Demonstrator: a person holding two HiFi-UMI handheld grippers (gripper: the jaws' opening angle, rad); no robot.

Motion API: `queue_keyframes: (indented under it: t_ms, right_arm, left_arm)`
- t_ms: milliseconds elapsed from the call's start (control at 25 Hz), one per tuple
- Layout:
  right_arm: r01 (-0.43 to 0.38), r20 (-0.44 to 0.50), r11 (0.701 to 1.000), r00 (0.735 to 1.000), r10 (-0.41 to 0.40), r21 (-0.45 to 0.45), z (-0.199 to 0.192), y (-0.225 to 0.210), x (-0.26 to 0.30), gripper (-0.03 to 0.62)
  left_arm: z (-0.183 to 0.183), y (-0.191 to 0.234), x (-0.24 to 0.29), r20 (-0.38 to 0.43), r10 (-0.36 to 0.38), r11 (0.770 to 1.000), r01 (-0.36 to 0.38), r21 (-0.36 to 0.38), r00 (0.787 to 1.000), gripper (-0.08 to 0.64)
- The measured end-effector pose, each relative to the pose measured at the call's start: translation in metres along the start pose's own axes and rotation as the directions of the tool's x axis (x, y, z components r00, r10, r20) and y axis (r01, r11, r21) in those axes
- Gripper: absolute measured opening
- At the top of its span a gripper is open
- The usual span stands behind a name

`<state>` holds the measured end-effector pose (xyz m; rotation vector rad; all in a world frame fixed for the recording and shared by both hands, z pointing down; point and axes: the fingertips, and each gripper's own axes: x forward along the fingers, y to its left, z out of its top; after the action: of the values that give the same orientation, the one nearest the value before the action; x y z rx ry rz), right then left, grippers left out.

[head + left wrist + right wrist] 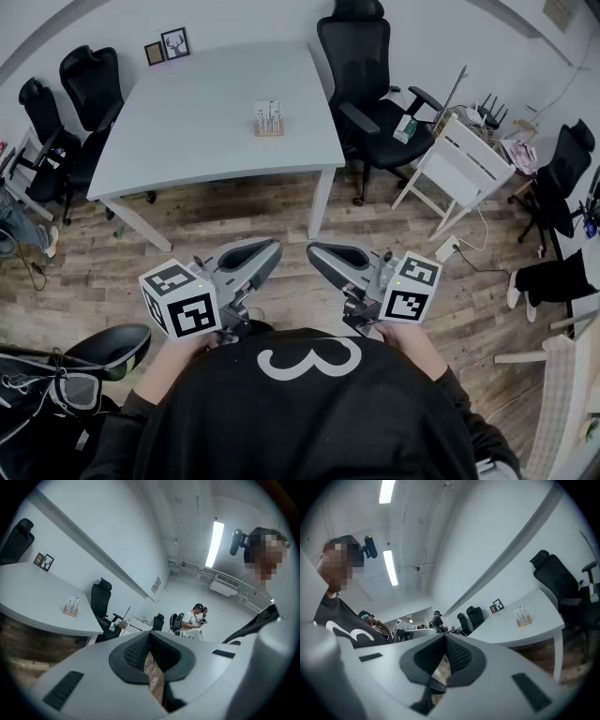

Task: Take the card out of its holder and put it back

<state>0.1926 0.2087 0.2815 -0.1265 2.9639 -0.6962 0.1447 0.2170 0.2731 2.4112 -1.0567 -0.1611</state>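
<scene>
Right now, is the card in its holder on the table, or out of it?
In. The card stands upright in the wooden holder on the table, and nothing is touching it.

A large white 3 (pixel 309 361) is printed on the person's black shirt (pixel 309 427). It reads plainly in the head view and shows again, in part, in the right gripper view. The card (pixel 268 112) standing in its wooden holder (pixel 269 132) on the table (pixel 187 122) carries rows of print, too small to read in any view. The left cube (pixel 180 300) on the left gripper (pixel 269 249) and the right cube (pixel 412 286) on the right gripper (pixel 317 251) bear black-and-white square markers, patterns without letters or numbers. A small notice (pixel 156 584) on the wall in the left gripper view cannot be read.
</scene>
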Motion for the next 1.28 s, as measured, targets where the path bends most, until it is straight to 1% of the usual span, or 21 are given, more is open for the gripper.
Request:
queue_keyframes:
  t_ms: [120,280,480,760,1040,1280]
  right_arm:
    - [-0.002,0.004,1.000,1.000,0.002,-0.008,0.002,0.001,-0.001,0.009]
    - [0.003,0.011,1.000,1.000,-0.003,-0.011,0.005,-0.003,-0.002,0.009]
    - [0.007,0.017,1.000,1.000,-0.007,0.017,0.007,-0.014,0.001,0.009]
    - [0.027,0.001,0.999,1.000,-0.027,0.048,0.001,-0.038,0.012,0.009]
    - [0.041,-0.017,0.997,0.999,-0.040,0.064,0.006,-0.073,0.033,0.010]
    - [0.083,-0.002,0.993,0.997,-0.084,0.078,0.030,-0.125,0.062,0.010]
  left_arm:
    - [-0.001,-0.004,0.001,-0.013,0.004,1.000,-0.004,0.008,1.000,0.014]
    - [0.000,-0.001,0.000,-0.008,0.007,1.000,-0.007,0.013,1.000,0.014]
    - [0.001,0.012,0.003,-0.014,0.029,0.999,-0.029,-0.023,0.999,0.014]
    - [0.002,0.033,0.016,-0.028,0.011,0.999,-0.012,-0.047,1.000,0.014]
    - [0.013,0.074,0.029,-0.025,0.001,0.997,-0.003,-0.076,1.000,0.014]
    - [0.045,0.123,0.048,-0.028,-0.012,0.998,0.010,-0.066,1.000,0.014]
